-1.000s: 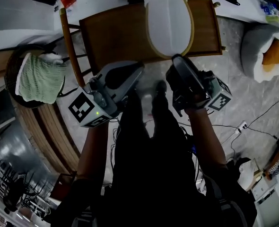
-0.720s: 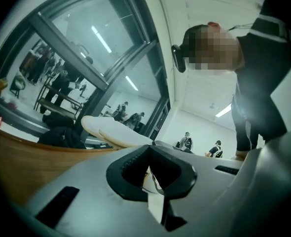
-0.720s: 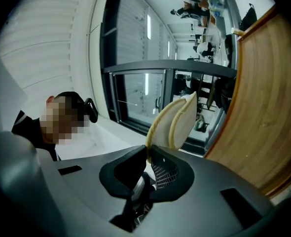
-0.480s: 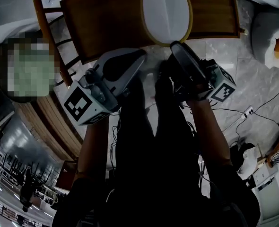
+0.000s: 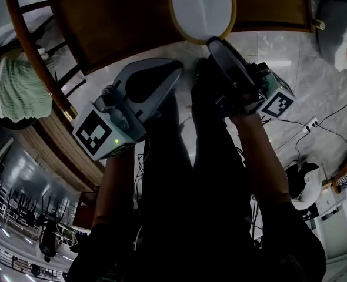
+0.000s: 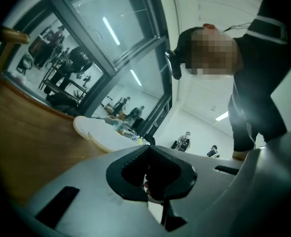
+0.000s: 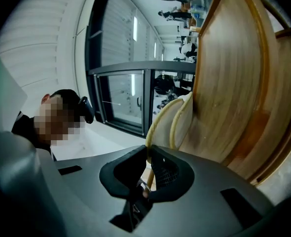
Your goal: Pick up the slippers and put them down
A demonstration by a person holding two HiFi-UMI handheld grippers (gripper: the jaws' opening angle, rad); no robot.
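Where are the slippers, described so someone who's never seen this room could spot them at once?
Look for the big wooden chair at the top of the head view. On its seat lie the white slippers, an oval shape rimmed in tan. They are the only white thing on the brown wood; the green cloth lies off the chair, at the left.

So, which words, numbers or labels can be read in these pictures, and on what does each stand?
None can be read.
The cubes on the left gripper and the right gripper: black-and-white square markers only, no letters.
The slippers in the right gripper: plain white, no print visible.
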